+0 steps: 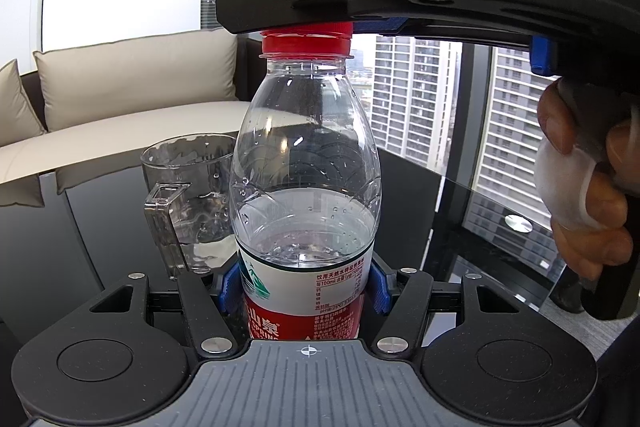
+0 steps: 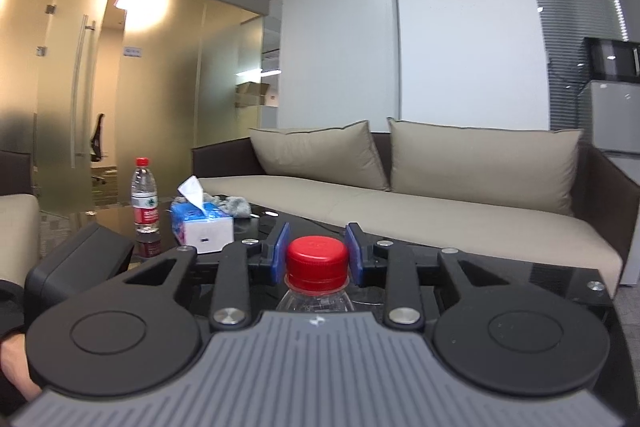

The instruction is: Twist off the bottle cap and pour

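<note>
On glossy black table, clear ribbed bottle, ridged red cap

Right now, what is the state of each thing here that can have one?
Bottle: upright, partly full, held at the label.
Cap: still on.
Left gripper: shut on bottle.
Right gripper: shut on cap.
Mug: upright, a little water inside.
Far bottle: upright, capped.
Tissue box: open, a tissue sticking out.

Your left tongs hide the bottle's base; the bottle covers part of the mug. In your right view its body drops behind the housing.
</note>
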Action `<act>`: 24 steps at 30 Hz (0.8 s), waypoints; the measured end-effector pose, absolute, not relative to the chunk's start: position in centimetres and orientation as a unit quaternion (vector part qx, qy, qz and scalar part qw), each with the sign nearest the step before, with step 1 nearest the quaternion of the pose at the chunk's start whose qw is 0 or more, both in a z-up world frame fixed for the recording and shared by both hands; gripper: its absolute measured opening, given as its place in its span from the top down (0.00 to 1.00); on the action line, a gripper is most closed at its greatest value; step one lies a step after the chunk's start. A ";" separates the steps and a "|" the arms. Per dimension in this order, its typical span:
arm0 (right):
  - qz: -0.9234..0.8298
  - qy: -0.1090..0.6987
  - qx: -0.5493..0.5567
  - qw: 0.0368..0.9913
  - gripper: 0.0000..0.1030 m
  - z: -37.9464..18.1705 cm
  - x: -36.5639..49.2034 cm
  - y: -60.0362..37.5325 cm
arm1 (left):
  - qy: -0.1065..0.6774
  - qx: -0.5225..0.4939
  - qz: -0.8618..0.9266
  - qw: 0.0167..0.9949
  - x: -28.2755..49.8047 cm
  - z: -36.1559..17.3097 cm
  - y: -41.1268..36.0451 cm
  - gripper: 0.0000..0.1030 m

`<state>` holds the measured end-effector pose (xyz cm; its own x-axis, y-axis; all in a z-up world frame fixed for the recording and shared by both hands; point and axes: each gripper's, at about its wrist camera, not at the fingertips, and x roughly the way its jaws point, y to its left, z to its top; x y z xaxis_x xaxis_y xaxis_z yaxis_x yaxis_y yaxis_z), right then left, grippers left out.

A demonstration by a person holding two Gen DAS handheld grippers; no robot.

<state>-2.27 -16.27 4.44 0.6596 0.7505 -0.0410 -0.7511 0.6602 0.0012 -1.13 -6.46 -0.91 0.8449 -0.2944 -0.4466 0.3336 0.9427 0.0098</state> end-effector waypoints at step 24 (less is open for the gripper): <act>0.333 0.005 -0.016 0.943 0.67 4.5 -4.0 -13.8 | 0.225 0.043 -0.164 0.959 -1.3 -1.0 -6.7 0.45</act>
<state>-4.03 -13.79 4.54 0.7778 0.6282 -0.0195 -0.6285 0.7774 -0.0262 -1.32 -6.75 -1.04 0.8448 -0.2954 -0.4462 0.3345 0.9424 0.0094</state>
